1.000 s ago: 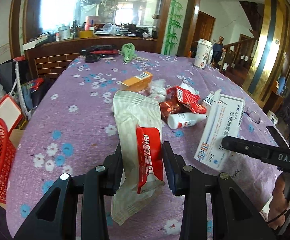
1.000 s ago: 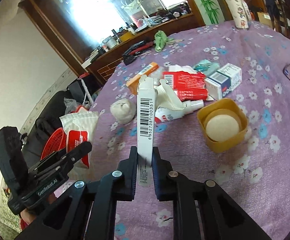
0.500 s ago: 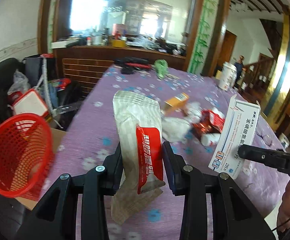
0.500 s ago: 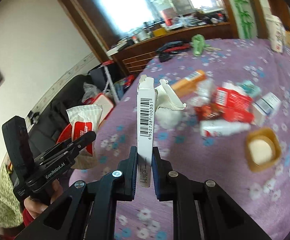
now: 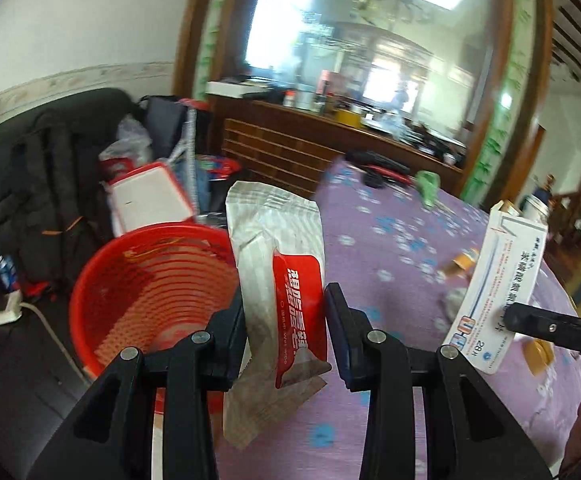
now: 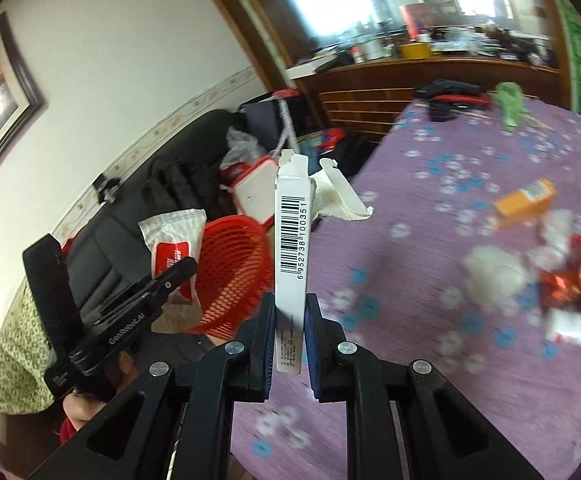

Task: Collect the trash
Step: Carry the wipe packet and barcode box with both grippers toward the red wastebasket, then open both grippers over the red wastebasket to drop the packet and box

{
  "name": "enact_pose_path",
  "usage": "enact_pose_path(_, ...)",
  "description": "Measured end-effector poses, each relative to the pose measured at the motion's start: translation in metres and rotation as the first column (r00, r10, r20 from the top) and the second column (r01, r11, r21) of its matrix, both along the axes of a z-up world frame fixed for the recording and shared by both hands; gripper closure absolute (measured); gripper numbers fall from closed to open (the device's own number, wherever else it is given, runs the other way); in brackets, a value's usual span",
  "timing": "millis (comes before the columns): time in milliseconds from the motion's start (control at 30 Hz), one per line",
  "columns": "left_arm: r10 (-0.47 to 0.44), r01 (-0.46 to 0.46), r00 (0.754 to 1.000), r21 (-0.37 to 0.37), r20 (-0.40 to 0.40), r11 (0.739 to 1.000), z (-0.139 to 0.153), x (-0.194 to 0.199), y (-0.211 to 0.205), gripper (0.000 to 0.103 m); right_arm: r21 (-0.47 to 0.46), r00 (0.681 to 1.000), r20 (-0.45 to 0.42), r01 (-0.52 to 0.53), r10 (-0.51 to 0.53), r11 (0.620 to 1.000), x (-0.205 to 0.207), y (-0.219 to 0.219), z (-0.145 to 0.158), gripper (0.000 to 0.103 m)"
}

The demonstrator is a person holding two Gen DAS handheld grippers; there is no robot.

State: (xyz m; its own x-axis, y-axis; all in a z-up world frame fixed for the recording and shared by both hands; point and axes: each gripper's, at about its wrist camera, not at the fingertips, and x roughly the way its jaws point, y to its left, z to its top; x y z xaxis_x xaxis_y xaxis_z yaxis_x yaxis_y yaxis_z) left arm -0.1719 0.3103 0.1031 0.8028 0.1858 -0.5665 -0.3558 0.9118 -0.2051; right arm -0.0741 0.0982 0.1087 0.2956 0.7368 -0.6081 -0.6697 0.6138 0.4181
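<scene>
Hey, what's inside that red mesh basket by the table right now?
The red mesh basket looks nearly empty: ribbed red walls, with only thin yellowish streaks near its far rim. The white and red wet-wipe packet in the left gripper hides its right side.

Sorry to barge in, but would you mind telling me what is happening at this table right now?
A person is clearing trash with a handheld gripper in each hand. The left gripper is shut on a white and red wet-wipe packet, and the right gripper is shut on a flattened white carton with a barcode. Both are held up near the red basket beside the purple floral table; neither piece is in it yet. More wrappers and an orange box lie on the table.
</scene>
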Motion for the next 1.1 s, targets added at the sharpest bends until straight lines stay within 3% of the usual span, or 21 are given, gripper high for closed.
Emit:
enact_pose_path(233, 0.096, -0.098, 0.995, -0.045, -0.041, 0.994, -0.020, -0.008, 0.054, 0.067, -0.031, 0.996, 0.008, -0.088, 0.088, 0.996, 0.001, 0.073, -0.005, 0.088)
enact_pose_path(500, 0.143, -0.147, 0.988, -0.069, -0.066, 0.987, -0.036, -0.012, 0.078, 0.067, -0.071, 0.989, -0.038, -0.142, 0.140, 0.987, 0.011, 0.142, -0.026, 0.088)
enact_pose_path(600, 0.148, -0.152, 0.987, -0.074, -0.066, 0.986, -0.037, -0.013, 0.082, 0.064, -0.084, 0.988, -0.049, -0.152, 0.148, 0.985, 0.013, 0.157, -0.033, 0.086)
enact_pose_path(633, 0.148, -0.153, 0.987, -0.077, -0.064, 0.985, -0.037, -0.013, 0.082, 0.058, -0.089, 0.987, -0.053, -0.157, 0.153, 0.983, 0.014, 0.161, -0.036, 0.082)
enact_pose_path(700, 0.152, -0.156, 0.987, -0.076, -0.051, 0.985, -0.035, -0.014, 0.082, 0.046, -0.087, 0.986, -0.050, -0.160, 0.156, 0.983, 0.016, 0.160, -0.038, 0.070)
enact_pose_path(733, 0.153, -0.155, 0.987, -0.071, -0.043, 0.985, -0.033, -0.016, 0.081, 0.043, -0.086, 0.988, -0.041, -0.154, 0.151, 0.984, 0.015, 0.157, -0.037, 0.069)
enact_pose_path(833, 0.143, -0.144, 0.989, -0.057, -0.031, 0.988, -0.031, -0.017, 0.077, 0.042, -0.068, 0.991, -0.040, -0.127, 0.124, 0.990, 0.017, 0.139, -0.033, 0.068)
enact_pose_path(967, 0.118, -0.118, 0.993, -0.041, -0.010, 0.992, -0.024, -0.019, 0.060, 0.042, -0.063, 0.997, -0.026, -0.074, 0.072, 0.995, 0.015, 0.100, -0.029, 0.058)
enact_pose_path(1100, 0.063, -0.063, 0.998, 0.009, 0.005, 0.998, -0.017, -0.015, 0.030, 0.037, -0.063, 0.999, -0.039, -0.003, 0.000, 0.998, 0.011, 0.044, -0.035, 0.057)
